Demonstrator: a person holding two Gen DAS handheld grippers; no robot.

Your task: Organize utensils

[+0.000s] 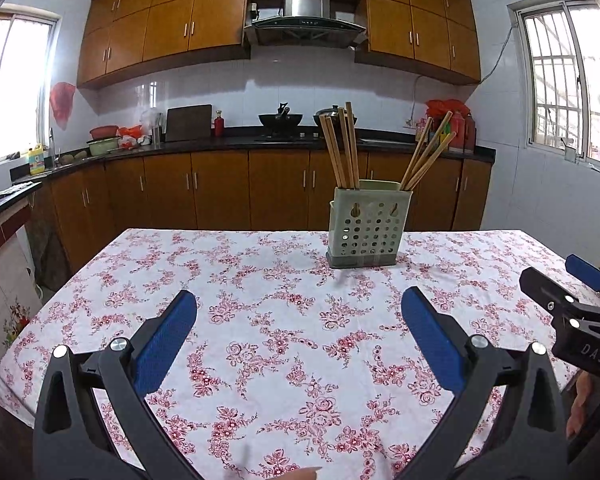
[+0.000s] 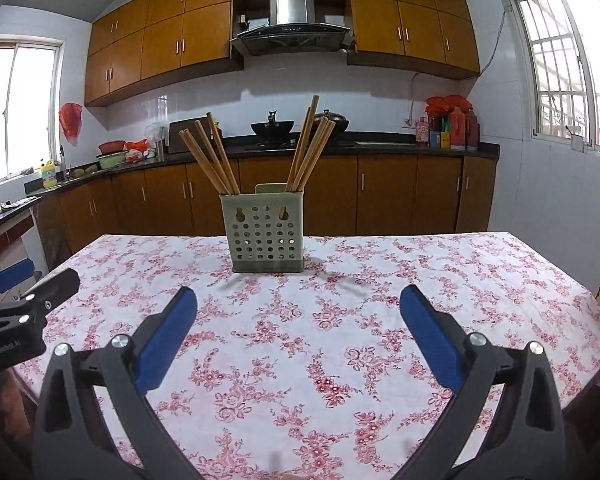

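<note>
A pale green perforated utensil holder [image 1: 366, 228] stands upright on the floral tablecloth [image 1: 260, 320] toward the far side. Several wooden chopsticks [image 1: 342, 148] stand in its left part and several more [image 1: 426, 156] lean right in its right part. The holder [image 2: 266, 234] and chopsticks [image 2: 214, 156] also show in the right wrist view. My left gripper [image 1: 299, 302] is open and empty above the cloth, well short of the holder. My right gripper [image 2: 298, 300] is open and empty too; it also shows at the right edge of the left wrist view [image 1: 576, 284].
The table's far edge [image 1: 260, 232] lies just behind the holder. Beyond it run wooden cabinets and a dark counter [image 1: 236, 142] with a wok, bottles and bowls. Windows are on both side walls. The left gripper's body shows at the left of the right wrist view [image 2: 16, 312].
</note>
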